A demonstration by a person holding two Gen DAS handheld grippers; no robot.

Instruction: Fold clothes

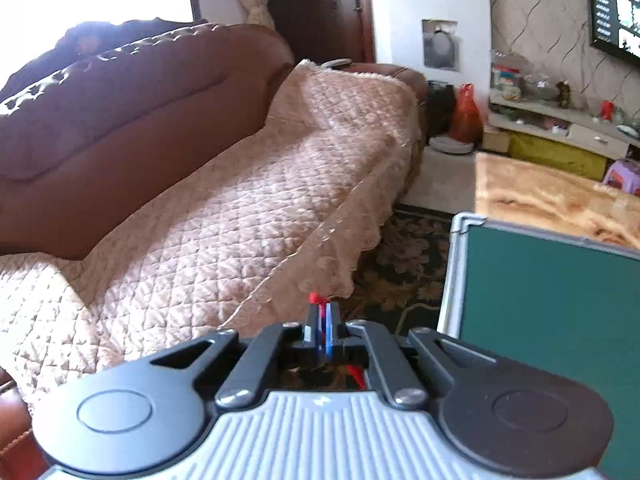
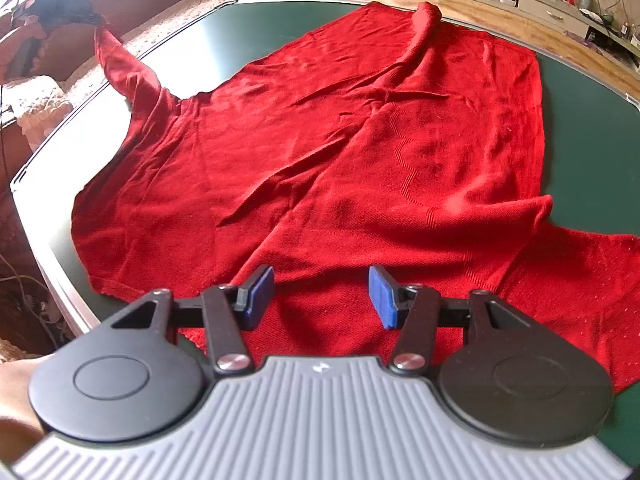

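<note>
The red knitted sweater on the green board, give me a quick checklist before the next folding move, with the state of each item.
1. Left gripper shut on fabric: ok, a bit of red cloth shows between its pads.
2. Sleeve lifted off the green board with metal edging: ok, it rises to the upper left of the right wrist view.
3. Right gripper open: ok, blue pads apart, nothing between them.
4. Right gripper touching the red knitted sweater: cannot tell.
5. Sweater body flat: not ok, creases run across the middle.
6. Sweater fully on the board: cannot tell, the near right part runs out of view.
</note>
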